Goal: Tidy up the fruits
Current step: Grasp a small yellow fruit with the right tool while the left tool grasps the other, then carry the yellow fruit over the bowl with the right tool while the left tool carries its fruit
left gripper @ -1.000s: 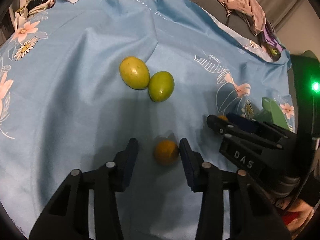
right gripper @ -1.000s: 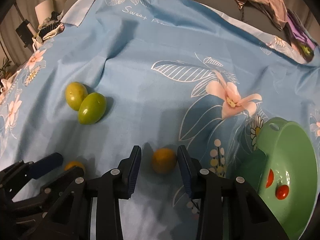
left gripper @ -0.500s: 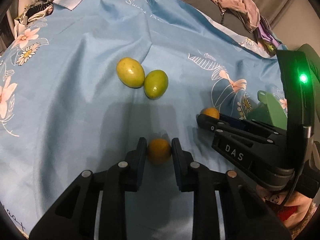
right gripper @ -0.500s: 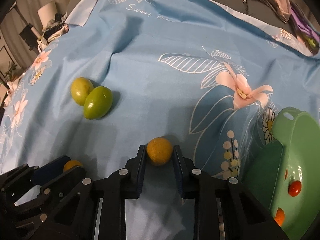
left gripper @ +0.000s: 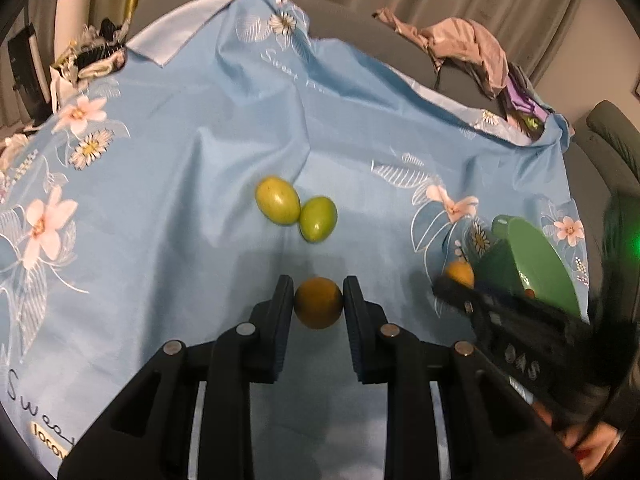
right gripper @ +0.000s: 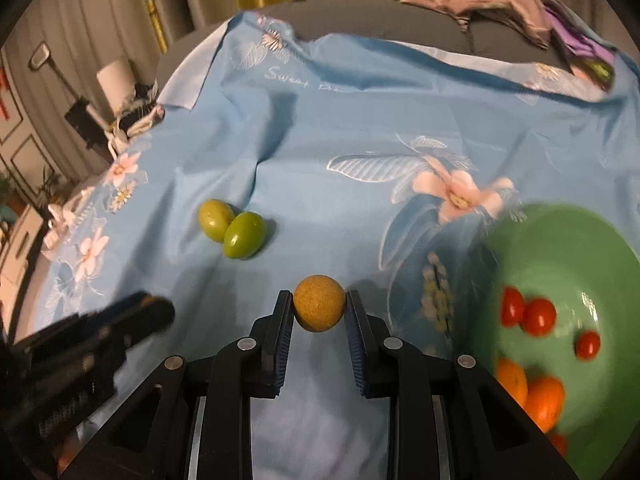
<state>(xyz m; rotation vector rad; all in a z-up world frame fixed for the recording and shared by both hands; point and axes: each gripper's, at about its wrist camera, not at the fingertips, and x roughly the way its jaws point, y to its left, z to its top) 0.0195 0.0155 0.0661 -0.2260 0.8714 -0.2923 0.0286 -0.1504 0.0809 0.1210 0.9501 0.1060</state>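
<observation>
My left gripper [left gripper: 318, 305] is shut on a small orange fruit [left gripper: 318, 302], lifted a little off the blue cloth [left gripper: 168, 152]. My right gripper [right gripper: 319, 312] is shut on a second yellow-orange fruit [right gripper: 319, 309], which also shows in the left wrist view [left gripper: 460, 274] at the tip of that gripper. Two green fruits [left gripper: 296, 210] [right gripper: 234, 228] lie touching each other on the cloth beyond both grippers. A green bowl [right gripper: 568, 252] [left gripper: 536, 256] sits at the right, holding red cherry tomatoes [right gripper: 538, 317] and oranges [right gripper: 540, 400].
The blue floral cloth is wrinkled, with a fold running up the middle. A heap of clothes [left gripper: 468, 48] lies at the far right edge. Clutter [left gripper: 92, 60] sits past the cloth's far left corner. A dark chair [left gripper: 612, 140] stands at the right.
Both grippers closed on their orange fruits and rose from the cloth. The right gripper swung rightward, so the green bowl's inside now fills more of its view.
</observation>
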